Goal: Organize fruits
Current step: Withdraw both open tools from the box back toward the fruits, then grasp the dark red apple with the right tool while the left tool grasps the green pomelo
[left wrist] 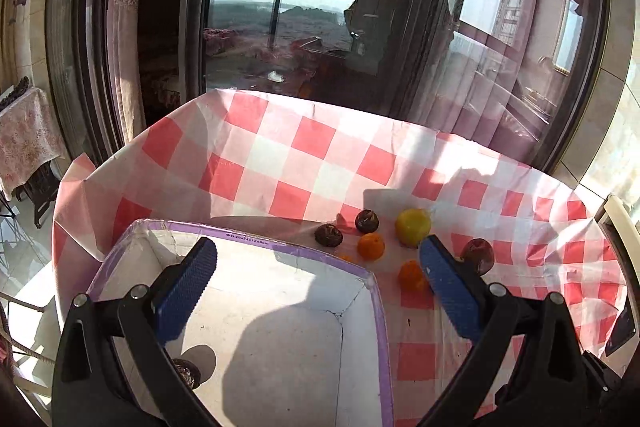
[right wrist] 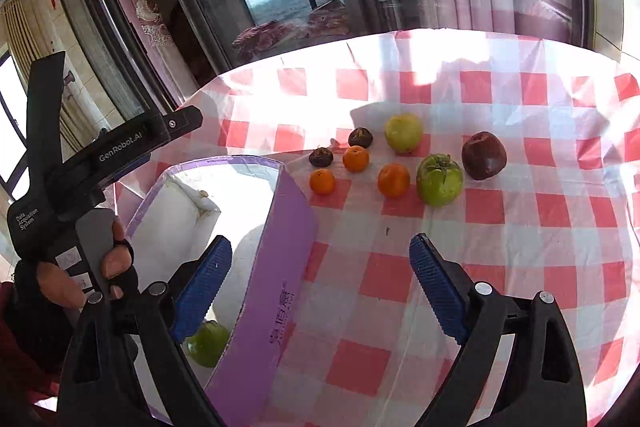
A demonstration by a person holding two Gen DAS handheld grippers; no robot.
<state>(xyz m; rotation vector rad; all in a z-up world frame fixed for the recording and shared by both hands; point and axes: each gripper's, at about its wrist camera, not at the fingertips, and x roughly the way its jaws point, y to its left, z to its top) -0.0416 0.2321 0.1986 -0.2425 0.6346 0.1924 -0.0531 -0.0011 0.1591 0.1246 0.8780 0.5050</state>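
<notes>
A purple-rimmed white box (left wrist: 372,291) (right wrist: 280,219) stands on the checked tablecloth. Inside it lie a dark brown fruit (left wrist: 188,373) and a green fruit (right wrist: 208,343). Beyond the box lie several fruits: a yellow-green apple (right wrist: 404,132) (left wrist: 413,225), a green tomato-like fruit (right wrist: 439,179), a dark red apple (right wrist: 483,155) (left wrist: 478,255), three small oranges (right wrist: 356,158) (right wrist: 394,180) (right wrist: 322,181) and two dark brown fruits (right wrist: 360,137) (right wrist: 320,156). My left gripper (left wrist: 318,267) is open and empty above the box. My right gripper (right wrist: 320,263) is open and empty above the box's right wall.
The red-and-white checked tablecloth (right wrist: 520,267) covers the table, which ends at a glass window wall (left wrist: 320,7) behind. The left gripper's body and the hand holding it (right wrist: 80,227) show at left in the right wrist view. A side table (left wrist: 24,135) stands far left.
</notes>
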